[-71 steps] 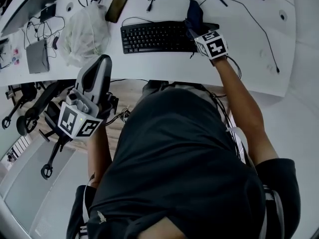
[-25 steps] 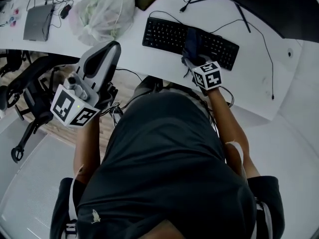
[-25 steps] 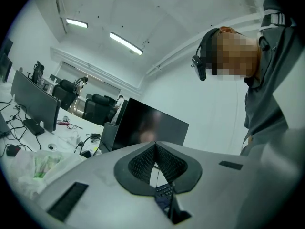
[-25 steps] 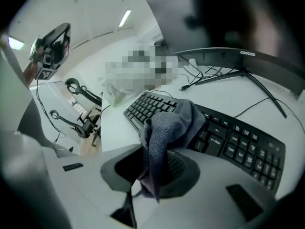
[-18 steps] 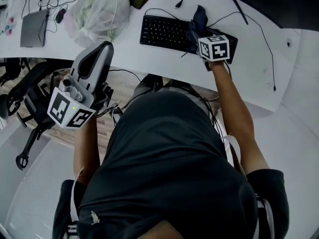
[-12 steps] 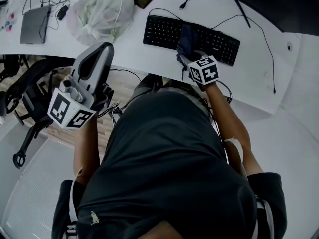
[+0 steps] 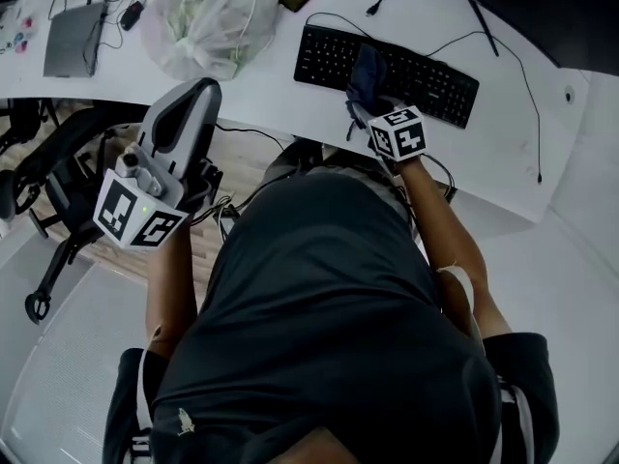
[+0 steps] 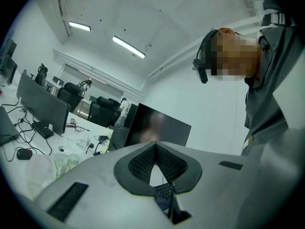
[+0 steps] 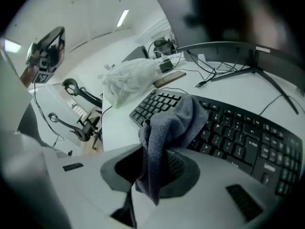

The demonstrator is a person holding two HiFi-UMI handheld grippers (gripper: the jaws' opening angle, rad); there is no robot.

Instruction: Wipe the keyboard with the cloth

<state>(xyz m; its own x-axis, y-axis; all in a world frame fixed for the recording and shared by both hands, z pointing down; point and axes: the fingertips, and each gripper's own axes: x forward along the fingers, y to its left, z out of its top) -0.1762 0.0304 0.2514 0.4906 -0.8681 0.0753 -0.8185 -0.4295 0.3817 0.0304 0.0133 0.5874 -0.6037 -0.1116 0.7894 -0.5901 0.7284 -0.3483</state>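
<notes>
The right tool (image 9: 152, 162) grips a bunched end of the cloth (image 9: 174, 122), whose free part drapes over the keyboard's (image 9: 240, 133) left-middle keys; soft, light and limp, it likely needs pressing down to wipe, while the left tool (image 8: 155, 149) is closed, empty.

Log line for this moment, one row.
right gripper: shut on cloth | cloth: draped on keyboard | left gripper: shut, empty
</notes>
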